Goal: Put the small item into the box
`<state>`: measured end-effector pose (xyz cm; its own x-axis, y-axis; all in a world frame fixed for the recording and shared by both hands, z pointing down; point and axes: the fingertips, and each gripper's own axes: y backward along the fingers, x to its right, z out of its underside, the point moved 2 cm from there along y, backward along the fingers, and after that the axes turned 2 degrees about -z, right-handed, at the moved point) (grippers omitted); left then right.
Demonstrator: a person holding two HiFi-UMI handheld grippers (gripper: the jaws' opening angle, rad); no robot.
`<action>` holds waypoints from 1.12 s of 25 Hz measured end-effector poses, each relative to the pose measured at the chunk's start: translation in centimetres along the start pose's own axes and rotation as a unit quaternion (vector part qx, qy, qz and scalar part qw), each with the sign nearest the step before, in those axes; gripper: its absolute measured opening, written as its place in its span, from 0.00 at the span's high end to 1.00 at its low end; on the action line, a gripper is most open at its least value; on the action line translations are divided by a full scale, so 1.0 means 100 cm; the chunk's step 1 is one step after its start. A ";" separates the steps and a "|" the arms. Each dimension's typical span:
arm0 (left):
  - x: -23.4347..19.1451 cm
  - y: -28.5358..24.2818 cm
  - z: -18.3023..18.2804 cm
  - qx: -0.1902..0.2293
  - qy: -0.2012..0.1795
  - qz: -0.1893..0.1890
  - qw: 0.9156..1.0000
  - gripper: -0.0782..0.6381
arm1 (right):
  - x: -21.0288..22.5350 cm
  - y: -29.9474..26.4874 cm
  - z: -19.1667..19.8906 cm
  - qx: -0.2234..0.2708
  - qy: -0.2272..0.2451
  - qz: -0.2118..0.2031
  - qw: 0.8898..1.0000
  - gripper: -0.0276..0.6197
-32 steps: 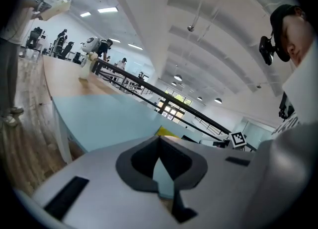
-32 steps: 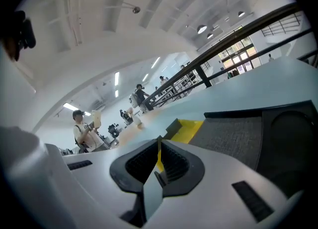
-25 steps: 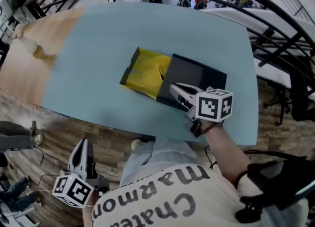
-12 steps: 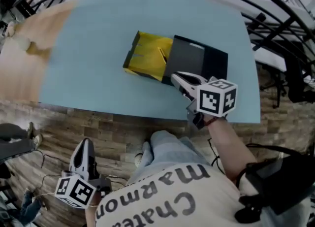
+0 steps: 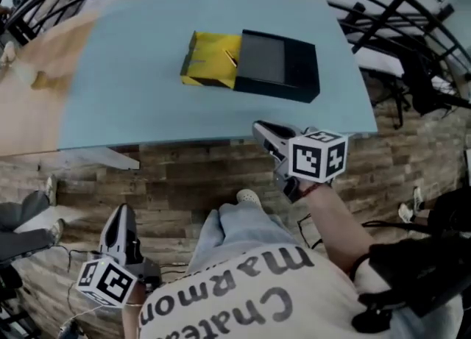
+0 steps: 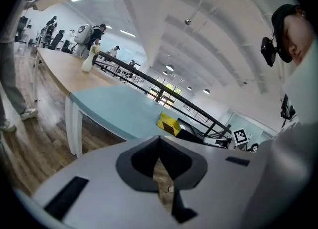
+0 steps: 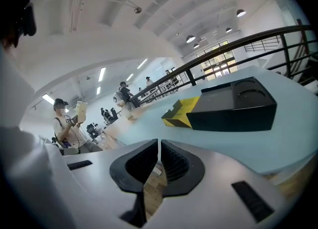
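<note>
Box (image 5: 276, 65) is being seen on the tabletop (image 5: 132, 95), well ahead of the right fingers (image 5: 268, 137); no small item is being made out. Both these and the left fingers (image 5: 122, 231) are being held closed, empty. If approached with the fingers closed, the box risks being shoved along.

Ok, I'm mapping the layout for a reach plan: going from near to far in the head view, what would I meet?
left gripper → right gripper → blue table → black-and-yellow box lying on it
</note>
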<state>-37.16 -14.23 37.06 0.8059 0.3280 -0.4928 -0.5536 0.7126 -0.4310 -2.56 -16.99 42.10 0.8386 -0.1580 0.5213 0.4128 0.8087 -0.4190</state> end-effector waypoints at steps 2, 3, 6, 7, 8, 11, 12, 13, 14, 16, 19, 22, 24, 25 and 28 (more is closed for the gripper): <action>0.003 0.008 0.001 0.003 -0.014 0.017 1.000 0.89 | -0.006 0.016 0.008 0.013 -0.004 0.011 1.000 0.89; 0.005 0.014 0.002 0.004 -0.019 0.022 1.000 0.89 | -0.011 0.025 0.011 0.018 -0.004 0.014 1.000 0.89; 0.012 0.035 0.006 0.007 -0.028 0.031 0.999 0.89 | -0.025 0.053 0.019 0.028 0.006 0.020 0.999 0.89; 0.015 0.039 0.006 0.010 -0.030 0.036 0.999 0.89 | -0.028 0.060 0.020 0.031 0.011 0.023 0.999 0.89; 0.017 0.042 0.006 0.014 -0.032 0.041 0.999 0.89 | -0.029 0.065 0.020 0.035 0.015 0.027 0.999 0.89; 0.023 0.047 0.009 0.024 -0.035 0.051 0.998 0.89 | -0.027 0.078 0.021 0.042 0.016 0.035 0.998 0.89; 0.027 0.050 0.013 0.025 -0.034 0.052 0.998 0.89 | -0.026 0.082 0.024 0.042 0.014 0.035 0.998 0.89; 0.031 0.053 0.017 0.025 -0.035 0.053 0.998 0.89 | -0.025 0.087 0.027 0.041 0.013 0.034 0.998 0.89; 0.035 0.057 0.021 0.026 -0.035 0.052 0.998 0.89 | -0.024 0.092 0.029 0.039 0.014 0.033 0.999 0.89; 0.044 0.064 0.027 0.031 -0.038 0.050 0.998 0.89 | -0.023 0.100 0.032 0.036 0.021 0.028 0.999 0.89; 0.056 0.070 0.034 0.044 -0.036 0.038 0.998 0.89 | -0.014 0.112 0.027 0.035 0.039 0.024 0.998 0.89; 0.077 0.072 0.052 0.050 -0.019 0.025 0.998 0.89 | 0.005 0.131 0.018 0.035 0.056 0.020 0.998 0.89; 0.097 0.069 0.071 0.045 -0.014 0.022 0.999 0.89 | 0.020 0.149 0.018 0.034 0.060 0.017 0.997 0.89; 0.107 0.066 0.081 0.042 -0.012 0.021 0.999 0.89 | 0.030 0.158 0.019 0.033 0.061 0.017 0.997 0.89; 0.135 0.058 0.107 0.041 -0.002 0.013 0.999 0.89 | 0.063 0.184 0.025 0.027 0.059 0.023 0.998 0.89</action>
<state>-27.22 0.92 36.00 0.7924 0.3485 -0.5006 -0.5551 0.7521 -0.3552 9.41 -1.71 39.55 0.8941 -0.1825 0.4091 0.3547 0.8461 -0.3978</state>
